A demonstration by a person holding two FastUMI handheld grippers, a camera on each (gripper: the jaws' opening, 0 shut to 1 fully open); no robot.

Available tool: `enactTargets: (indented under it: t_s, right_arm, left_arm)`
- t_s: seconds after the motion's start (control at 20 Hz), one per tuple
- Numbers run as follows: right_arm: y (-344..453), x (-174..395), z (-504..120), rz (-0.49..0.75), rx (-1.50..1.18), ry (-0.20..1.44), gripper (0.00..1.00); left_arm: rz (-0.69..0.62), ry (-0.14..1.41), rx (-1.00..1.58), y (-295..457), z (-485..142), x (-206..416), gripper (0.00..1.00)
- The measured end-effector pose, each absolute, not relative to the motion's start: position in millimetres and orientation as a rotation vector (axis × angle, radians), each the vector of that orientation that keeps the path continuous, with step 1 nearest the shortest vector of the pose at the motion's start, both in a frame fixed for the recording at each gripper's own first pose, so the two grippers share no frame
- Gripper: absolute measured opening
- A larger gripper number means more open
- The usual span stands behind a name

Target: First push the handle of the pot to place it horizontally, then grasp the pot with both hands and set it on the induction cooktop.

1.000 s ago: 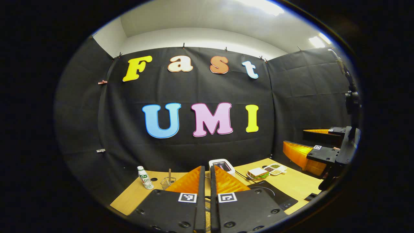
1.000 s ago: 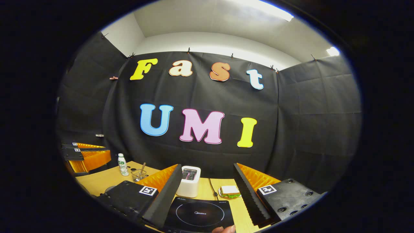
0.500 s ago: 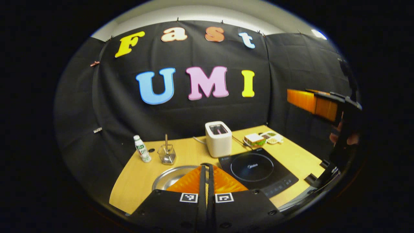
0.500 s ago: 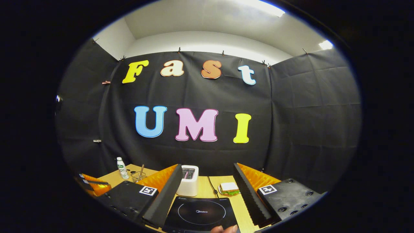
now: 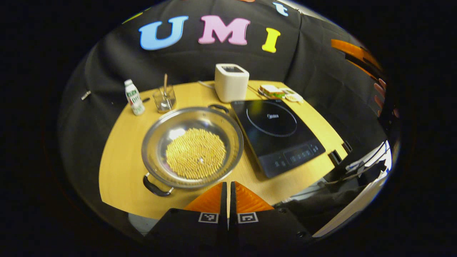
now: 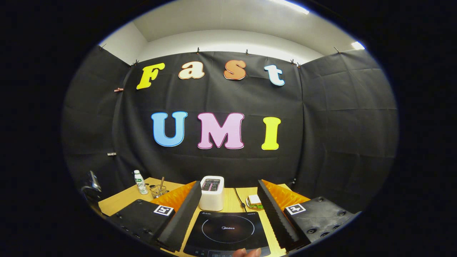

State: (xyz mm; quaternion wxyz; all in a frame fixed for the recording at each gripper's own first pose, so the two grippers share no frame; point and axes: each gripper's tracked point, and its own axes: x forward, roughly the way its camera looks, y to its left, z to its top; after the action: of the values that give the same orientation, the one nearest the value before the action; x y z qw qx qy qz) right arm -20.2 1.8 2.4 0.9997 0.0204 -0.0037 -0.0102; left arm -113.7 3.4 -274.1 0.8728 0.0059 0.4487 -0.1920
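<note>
Two handles (image 5: 156,187) are set diagonally on the steel pot (image 5: 192,147), near-left and far-right, so a push is judged due; the pot is seen in the left gripper view just left of the induction cooktop (image 5: 277,134); the left gripper (image 5: 227,194) is held pressed together above the near table edge, suited to pushing; the right gripper (image 6: 228,210), spread wide, is shown framing the cooktop and toaster (image 6: 211,192).
</note>
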Motion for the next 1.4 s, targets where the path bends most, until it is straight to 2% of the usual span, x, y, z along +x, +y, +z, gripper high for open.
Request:
enactTargets:
  t_s: [0.25, 0.4, 0.8, 0.95, 1.4]
  right_arm:
    - [1, -23, 2, -0.024, 0.04, -0.003, 0.98]
    - [-2, -27, 2, -0.029, 0.039, -0.001, 0.98]
    - [-12, -29, 0, -0.056, 0.047, 0.009, 0.96]
    - [-12, -28, -2, -0.059, 0.041, 0.014, 0.98]
    - [-8, -24, -3, -0.056, 0.04, 0.016, 0.98]
  left_arm:
    - [-0.443, 1.161, 0.027, 37, -315, -128, 0.05]
    - [-0.445, 1.213, 0.022, 54, -330, -119, 0.05]
    - [-0.351, 1.24, 0.047, 98, -351, -92, 0.06]
    - [-0.331, 1.24, -0.019, 100, -350, -89, 0.05]
    - [-0.168, 1.239, -0.043, 150, -351, -67, 0.05]
